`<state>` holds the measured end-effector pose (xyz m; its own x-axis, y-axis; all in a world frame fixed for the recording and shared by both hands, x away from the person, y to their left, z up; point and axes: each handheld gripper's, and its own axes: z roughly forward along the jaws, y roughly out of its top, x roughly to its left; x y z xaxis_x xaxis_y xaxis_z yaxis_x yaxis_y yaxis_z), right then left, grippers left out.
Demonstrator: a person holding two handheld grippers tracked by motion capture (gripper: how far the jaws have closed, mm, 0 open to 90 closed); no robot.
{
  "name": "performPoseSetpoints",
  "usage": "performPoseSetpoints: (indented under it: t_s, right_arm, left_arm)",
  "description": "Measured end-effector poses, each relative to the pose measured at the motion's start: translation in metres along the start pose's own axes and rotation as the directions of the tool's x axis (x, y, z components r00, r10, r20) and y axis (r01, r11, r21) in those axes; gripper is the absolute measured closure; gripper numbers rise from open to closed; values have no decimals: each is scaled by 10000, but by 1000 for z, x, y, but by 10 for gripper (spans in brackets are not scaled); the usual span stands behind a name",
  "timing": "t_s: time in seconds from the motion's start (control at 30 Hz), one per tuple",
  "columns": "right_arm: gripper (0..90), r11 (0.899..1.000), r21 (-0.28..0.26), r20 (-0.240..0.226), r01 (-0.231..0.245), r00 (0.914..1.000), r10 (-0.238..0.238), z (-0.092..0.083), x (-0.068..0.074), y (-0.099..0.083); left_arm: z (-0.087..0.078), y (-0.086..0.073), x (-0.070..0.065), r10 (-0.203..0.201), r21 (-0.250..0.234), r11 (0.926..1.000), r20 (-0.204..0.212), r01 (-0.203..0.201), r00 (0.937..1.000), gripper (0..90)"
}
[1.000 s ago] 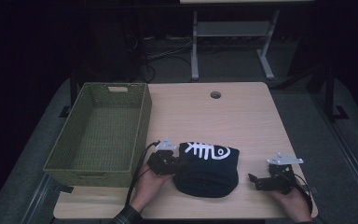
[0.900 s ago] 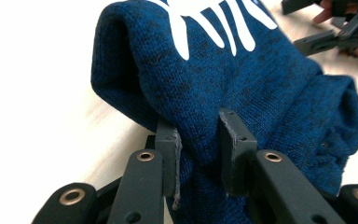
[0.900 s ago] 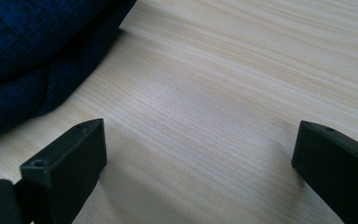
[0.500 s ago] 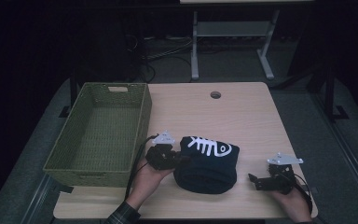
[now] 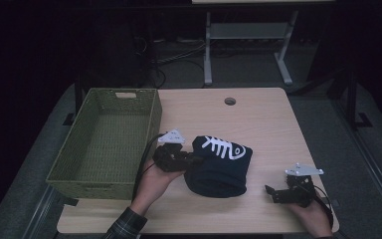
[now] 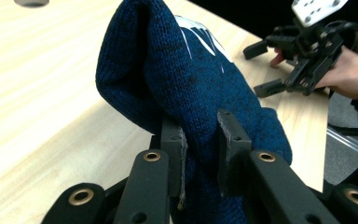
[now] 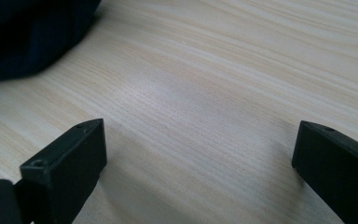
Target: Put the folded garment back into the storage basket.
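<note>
A dark blue knitted garment with a white fish-skeleton print lies on the near middle of the wooden table. My left gripper is shut on its left edge and holds that edge raised off the table. In the left gripper view both pads pinch a thick fold of the blue knit that rises between them. My right gripper rests open near the table's front right, apart from the garment. Bare wood lies between its wide jaws, with the garment's edge at the upper left.
An empty green woven basket stands along the table's left side, close to my left hand. A round cable hole sits at the far middle of the table. Beyond it stand a white table frame and cables on a dark floor.
My left gripper has risen with the garment's left edge, pulling the cloth up into a taller, narrower heap. The right gripper has stayed put.
</note>
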<state>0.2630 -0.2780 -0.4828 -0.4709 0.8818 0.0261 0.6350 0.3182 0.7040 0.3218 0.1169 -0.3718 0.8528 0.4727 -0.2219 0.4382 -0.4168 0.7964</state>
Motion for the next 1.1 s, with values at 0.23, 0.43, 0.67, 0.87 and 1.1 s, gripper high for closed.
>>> performPoseSetpoints:
  t_s: [0.23,0.43,0.67,0.87,1.1]
  right_arm:
    - [26,10000,14,-2,-25,10000,25,0,0,0]
    - [27,10000,4,10,-17,10000,17,0,0,0]
    - [26,10000,-1,-2,-17,10000,17,0,0,0]
    - [26,10000,9,-1,-17,10000,17,0,0,0]
    - [26,10000,7,-2,-15,10000,15,0,0,0]
  left_arm:
    - [-13,9,6,240,-194,9995,80,-238,9997,758]
    - [-26,14,11,332,-305,9990,65,-329,9994,758]
    - [-44,22,17,393,-414,9983,-116,-398,9992,757]
    - [-59,25,22,382,-513,9979,-266,-395,9989,757]
    - [-76,29,28,359,-563,9977,-481,-386,9982,757]
